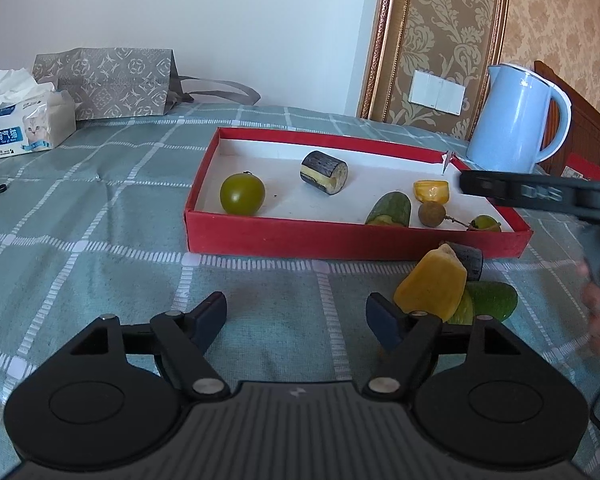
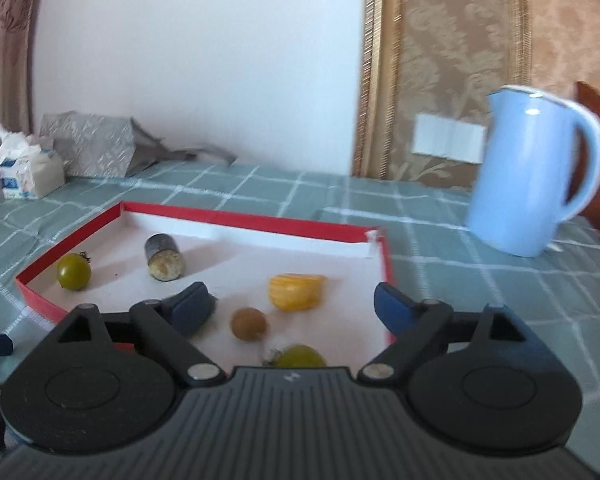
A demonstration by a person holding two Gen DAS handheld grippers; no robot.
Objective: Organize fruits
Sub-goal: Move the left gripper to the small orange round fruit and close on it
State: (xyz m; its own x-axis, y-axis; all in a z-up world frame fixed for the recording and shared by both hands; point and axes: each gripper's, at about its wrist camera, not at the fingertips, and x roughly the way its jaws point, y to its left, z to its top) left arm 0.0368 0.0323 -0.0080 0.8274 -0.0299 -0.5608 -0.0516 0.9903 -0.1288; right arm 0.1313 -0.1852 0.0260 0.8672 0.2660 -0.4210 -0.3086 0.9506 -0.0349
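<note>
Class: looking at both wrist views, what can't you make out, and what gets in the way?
- Pile of pieces outside the tray: lower ones hidden by the yellow chunk, left view.
- Green fruit: half hidden behind the right gripper's body.
- Kettle: motion-blurred, right view.
- Tissue pack print: too small.

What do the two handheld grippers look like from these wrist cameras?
Both look alike. The left gripper and right gripper each have a black ribbed body bearing a small light mark, two round black housings, black linkage arms with silver pins, and dark blue finger pads. In the left view the right gripper's black side bears blurred white lettering. No cables or sleeves show.
</note>
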